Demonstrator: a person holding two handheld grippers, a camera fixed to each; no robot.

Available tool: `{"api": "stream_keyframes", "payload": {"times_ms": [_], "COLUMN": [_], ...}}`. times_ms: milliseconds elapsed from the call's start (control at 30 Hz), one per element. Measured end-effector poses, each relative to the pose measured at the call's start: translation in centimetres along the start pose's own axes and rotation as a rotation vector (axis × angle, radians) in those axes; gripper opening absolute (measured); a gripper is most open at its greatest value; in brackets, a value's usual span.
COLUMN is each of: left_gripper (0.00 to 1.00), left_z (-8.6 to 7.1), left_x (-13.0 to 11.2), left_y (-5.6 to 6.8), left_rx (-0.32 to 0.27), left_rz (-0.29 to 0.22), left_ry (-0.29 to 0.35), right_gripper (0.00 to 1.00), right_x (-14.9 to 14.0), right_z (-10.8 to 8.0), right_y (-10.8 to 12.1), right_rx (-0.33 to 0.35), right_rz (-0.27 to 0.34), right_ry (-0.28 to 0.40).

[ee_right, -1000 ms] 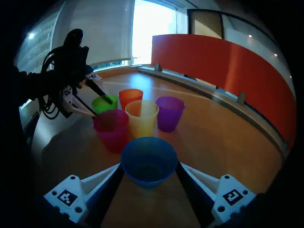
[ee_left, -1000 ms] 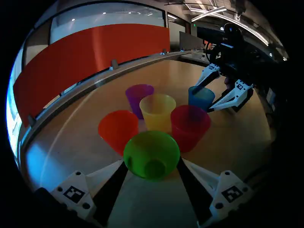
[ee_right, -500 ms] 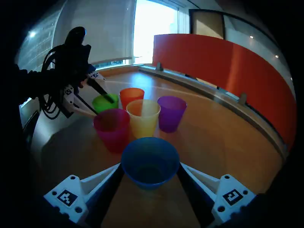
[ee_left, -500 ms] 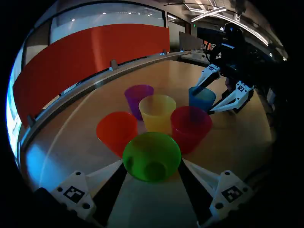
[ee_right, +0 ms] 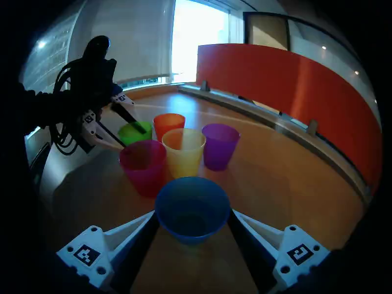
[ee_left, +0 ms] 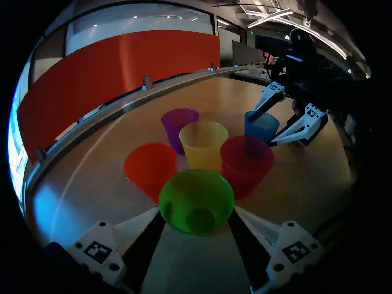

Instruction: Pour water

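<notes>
Stillness: the left gripper [ee_left: 196,211] stays clamped on the translucent green plastic cup [ee_left: 196,196], the right gripper [ee_right: 192,215] on the translucent blue plastic cup [ee_right: 192,203]; pouring awaits.

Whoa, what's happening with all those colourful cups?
Two handheld grippers are at work. The left gripper clasps a green plastic cup between its fingers; the right gripper clasps a blue plastic cup the same way. Between them an orange plastic cup, a yellow plastic cup, a red plastic cup and a purple plastic cup stand upright, bunched together on the wooden table. Both held cups are upright, so no pouring yet.
</notes>
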State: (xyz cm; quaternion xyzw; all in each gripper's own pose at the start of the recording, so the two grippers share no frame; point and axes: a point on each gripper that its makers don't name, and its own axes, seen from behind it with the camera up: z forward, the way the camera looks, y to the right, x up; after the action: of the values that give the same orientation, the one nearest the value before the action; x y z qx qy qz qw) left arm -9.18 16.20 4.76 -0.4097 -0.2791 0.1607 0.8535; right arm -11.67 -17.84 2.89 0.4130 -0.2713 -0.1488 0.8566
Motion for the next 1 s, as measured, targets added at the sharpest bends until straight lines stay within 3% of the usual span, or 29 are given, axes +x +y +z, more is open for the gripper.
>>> {"api": "stream_keyframes", "payload": {"times_ms": [433, 633, 1000], "left_gripper": [0.83, 0.83, 0.83], "left_z": [-0.7, -1.0, -1.7], "left_x": [0.8, 1.0, 1.4], "left_y": [0.0, 0.0, 0.4], "left_rx": [0.009, 0.016, 0.018], "left_rz": [0.009, 0.009, 0.003], "left_ry": [0.025, 0.032, 0.047], "right_gripper": [0.99, 0.9, 0.88], "right_x": [-0.1, -0.1, -0.2], "right_z": [0.2, 0.3, 0.0], "right_y": [-0.1, -0.2, -0.3], "right_rx": [0.002, 0.0, 0.0], "right_rz": [0.005, 0.013, 0.022], "right_ry": [0.003, 0.009, 0.016]}}
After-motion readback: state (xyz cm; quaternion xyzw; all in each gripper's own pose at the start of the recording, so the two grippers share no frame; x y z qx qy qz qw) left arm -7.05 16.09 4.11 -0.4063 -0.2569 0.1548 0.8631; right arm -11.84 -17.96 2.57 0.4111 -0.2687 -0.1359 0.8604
